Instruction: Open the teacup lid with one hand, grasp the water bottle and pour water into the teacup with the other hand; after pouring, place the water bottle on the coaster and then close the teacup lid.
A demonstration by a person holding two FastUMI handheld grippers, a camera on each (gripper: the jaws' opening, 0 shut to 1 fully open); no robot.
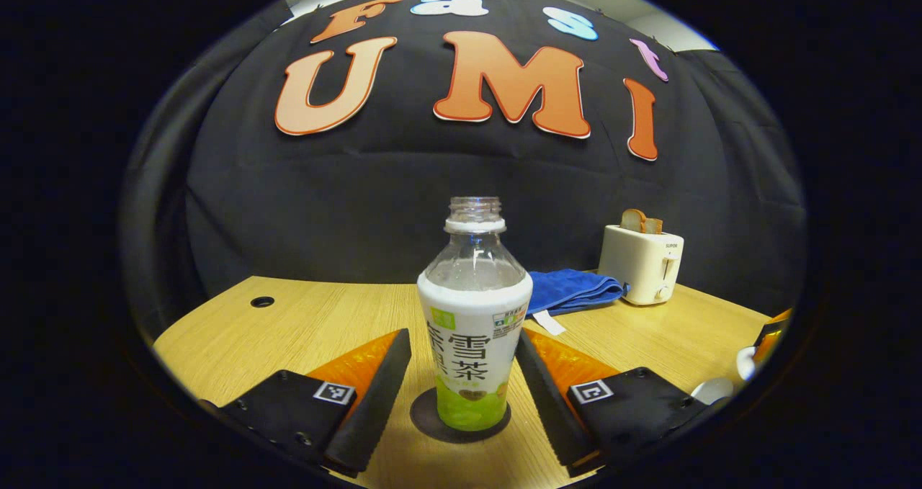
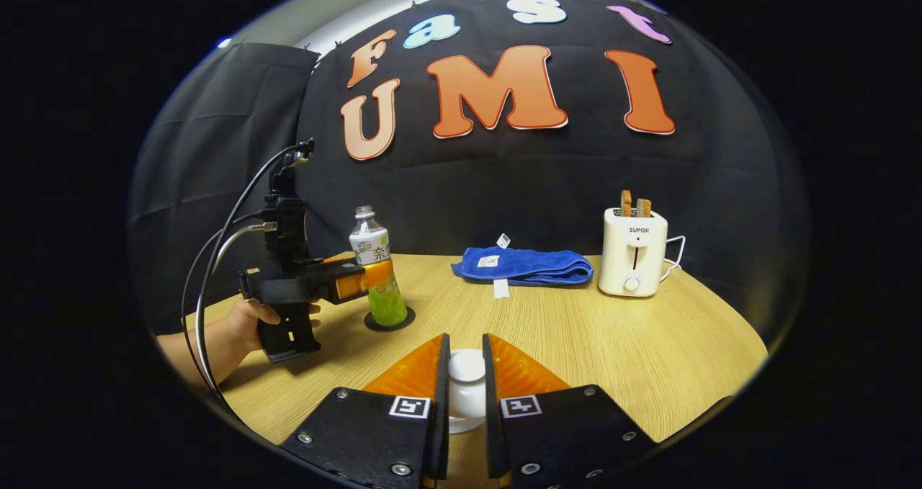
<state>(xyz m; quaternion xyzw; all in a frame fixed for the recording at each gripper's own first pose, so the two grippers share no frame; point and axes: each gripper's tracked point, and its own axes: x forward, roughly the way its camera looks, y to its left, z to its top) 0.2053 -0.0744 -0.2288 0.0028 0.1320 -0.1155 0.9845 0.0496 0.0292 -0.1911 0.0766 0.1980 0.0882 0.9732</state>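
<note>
Both left fingers (image 1: pixel 374 381) stand spread beside the water bottle (image 1: pixel 473 316); the right fingers (image 2: pixel 439 381) pinch the teacup lid (image 2: pixel 466 366).

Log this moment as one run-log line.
left gripper: open around water bottle | bottle: upright on coaster, uncapped | right gripper: shut on teacup lid | stage: cannot tell

Both views low, facing the backdrop

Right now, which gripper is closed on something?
The right gripper, clamped on the white teacup lid; the left gripper stands open around the water bottle.
</note>
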